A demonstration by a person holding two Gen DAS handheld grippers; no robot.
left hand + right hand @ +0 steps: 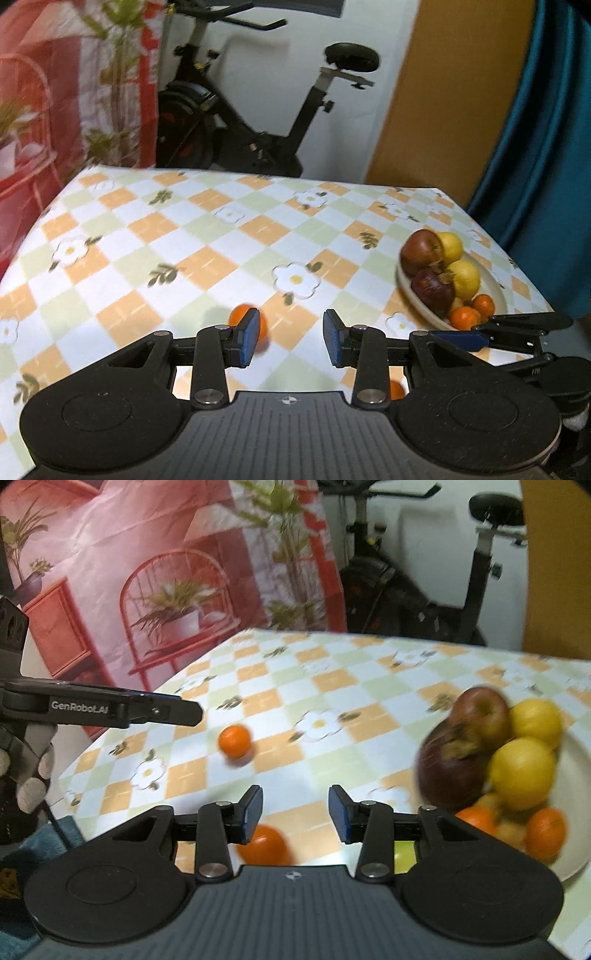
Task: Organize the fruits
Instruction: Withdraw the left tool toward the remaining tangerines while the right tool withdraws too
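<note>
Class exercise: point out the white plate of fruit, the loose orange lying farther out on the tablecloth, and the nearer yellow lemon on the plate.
white plate (pixel 496 291): left wrist view, bare right rim.
loose orange (pixel 234 741): right wrist view, middle of its peel.
nearer lemon (pixel 522 773): right wrist view, centre of its yellow skin.

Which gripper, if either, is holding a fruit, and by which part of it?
Neither. The left gripper and right gripper both have open jaws with nothing between them. Two oranges lie loose on the tablecloth; the rest sit in the bowl.
</note>
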